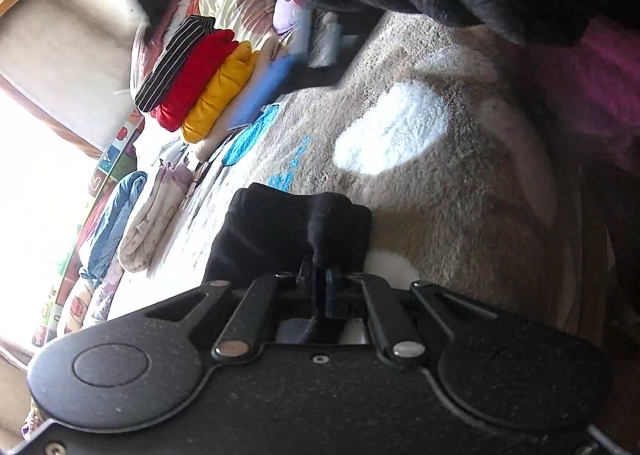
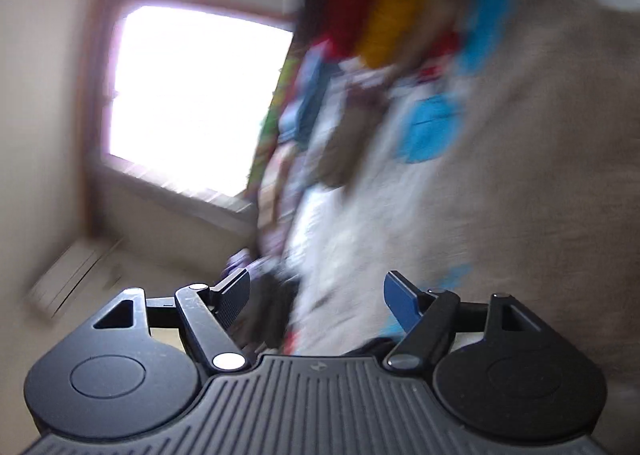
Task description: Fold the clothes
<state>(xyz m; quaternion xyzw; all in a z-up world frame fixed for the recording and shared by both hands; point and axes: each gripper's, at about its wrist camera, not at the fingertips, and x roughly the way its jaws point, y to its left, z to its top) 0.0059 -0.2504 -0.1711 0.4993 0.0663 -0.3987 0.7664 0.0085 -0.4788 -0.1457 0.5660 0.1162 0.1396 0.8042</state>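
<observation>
A soft, light black garment [image 1: 292,231] is pinched near its edge by the left gripper [image 1: 320,279] above the beige rug [image 1: 460,195], while the right gripper [image 2: 316,295] is held spread and empty.

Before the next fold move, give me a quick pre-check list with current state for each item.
1. Left hand-held gripper shut on the black garment: ok.
2. Right hand-held gripper open with nothing between its fingers: ok.
3. Bare rug ahead of the garment to lay it down: ok.
4. Folded stack (striped, red, yellow) lies apart from the garment: ok.
5. Right wrist view sharp enough to aim: not ok, heavy motion blur.
6. How the rest of the garment hangs or lies: cannot tell, only the pinched bunch shows.
</observation>
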